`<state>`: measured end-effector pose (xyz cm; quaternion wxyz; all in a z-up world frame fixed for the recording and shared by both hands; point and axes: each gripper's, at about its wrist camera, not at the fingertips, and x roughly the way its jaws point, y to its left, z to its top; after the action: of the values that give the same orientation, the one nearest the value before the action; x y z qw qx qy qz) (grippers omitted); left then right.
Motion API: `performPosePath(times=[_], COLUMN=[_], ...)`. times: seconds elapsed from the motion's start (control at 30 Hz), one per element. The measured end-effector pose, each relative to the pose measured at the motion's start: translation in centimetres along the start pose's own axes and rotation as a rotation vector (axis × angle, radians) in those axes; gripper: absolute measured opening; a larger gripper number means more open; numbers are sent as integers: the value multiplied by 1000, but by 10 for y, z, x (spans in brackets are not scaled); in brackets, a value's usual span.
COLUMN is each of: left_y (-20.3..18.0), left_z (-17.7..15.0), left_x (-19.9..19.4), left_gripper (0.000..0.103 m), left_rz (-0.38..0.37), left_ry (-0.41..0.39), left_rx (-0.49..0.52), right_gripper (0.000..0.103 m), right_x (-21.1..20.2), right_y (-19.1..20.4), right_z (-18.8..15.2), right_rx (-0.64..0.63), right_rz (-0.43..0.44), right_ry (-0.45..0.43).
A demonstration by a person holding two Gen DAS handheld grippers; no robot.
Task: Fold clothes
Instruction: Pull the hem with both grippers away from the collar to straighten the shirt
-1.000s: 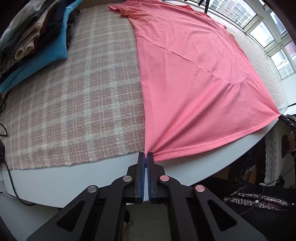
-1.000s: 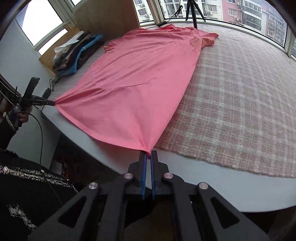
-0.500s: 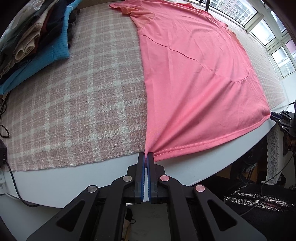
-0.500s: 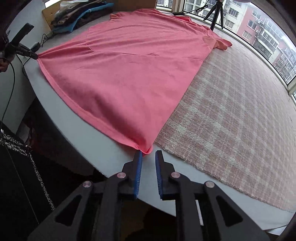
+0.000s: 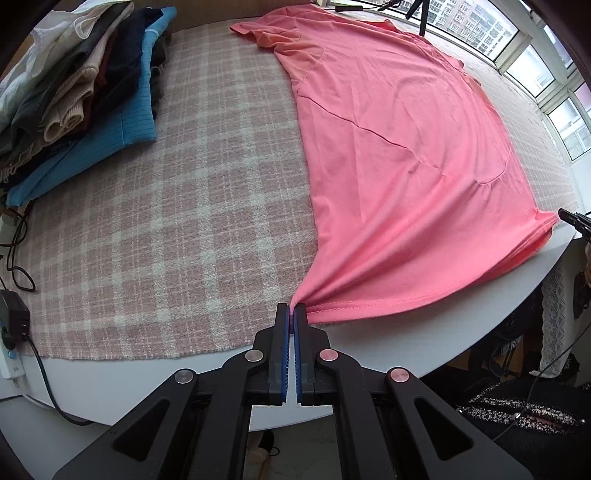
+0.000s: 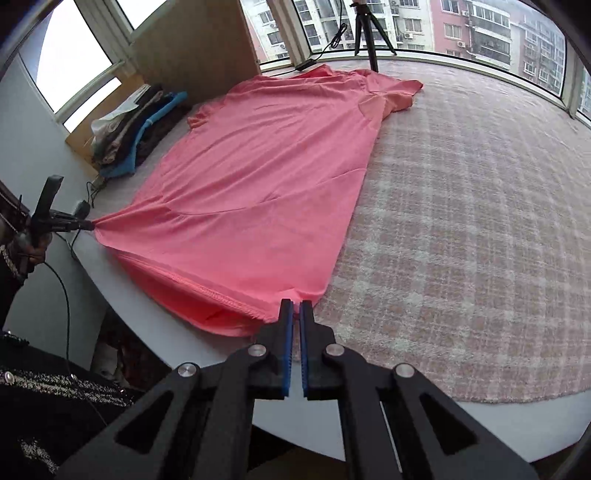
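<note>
My left gripper [image 5: 294, 308] is clamped on the hem corner of the pink T-shirt [image 5: 399, 155], cloth bunching into creases right at the blue pads. My right gripper [image 6: 296, 306] has its jaws closed at the opp. hem corner; a bit of hem sits at the tips, but I can't tell for sure if the pads pinch it.

Landmark = the checked blanket [image 5: 155, 229] on the white table [image 5: 436, 325]. T-shirt lies spread flat on the blanket, front down or up unclear, collar & sleeves at the far end toward the windows. Its hem end hangs past the blanket's near edge onto bare table. Hem sags loose btw. my two grippers. Stack of folded clothes [image 5: 74, 96] sits at the blanket's far corner, on my left-gripper side, apart from the T-shirt. Tripod [image 6: 369, 33] stands just beyond the blanket's far edge, by the collar.
</note>
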<state>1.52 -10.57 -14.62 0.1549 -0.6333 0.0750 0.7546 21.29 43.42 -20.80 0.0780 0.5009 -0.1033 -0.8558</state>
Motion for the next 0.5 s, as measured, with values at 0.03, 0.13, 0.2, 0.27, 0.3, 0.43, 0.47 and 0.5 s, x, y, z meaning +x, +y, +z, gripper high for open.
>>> performPosePath(times=[0.03, 0.13, 0.2, 0.27, 0.3, 0.43, 0.47, 0.5], left_y=[3, 10, 15, -2, 1, 9, 9, 10], left_z=[4, 13, 16, 32, 33, 41, 43, 45], left_x=[1, 4, 4, 11, 11, 13, 14, 15], left_gripper=[2, 2, 2, 2, 2, 2, 2, 2], left_rz=[12, 18, 18, 17, 17, 14, 14, 14], left_ry=[3, 13, 16, 19, 21, 31, 34, 37], left_rx=[5, 21, 26, 24, 24, 19, 15, 12], right_gripper=[3, 3, 4, 5, 5, 7, 8, 11], right_x=[2, 14, 15, 15, 14, 13, 13, 14], right_y=[-5, -9, -3, 6, 10, 23, 25, 27], right_z=[4, 5, -1, -12, -17, -33, -34, -35], right_rx=[14, 12, -14, -43, -51, -71, -73, -76], right_rz=[-22, -22, -22, 14, 38, 66, 66, 70], right_ry=[-3, 34, 47, 66, 76, 85, 84, 81])
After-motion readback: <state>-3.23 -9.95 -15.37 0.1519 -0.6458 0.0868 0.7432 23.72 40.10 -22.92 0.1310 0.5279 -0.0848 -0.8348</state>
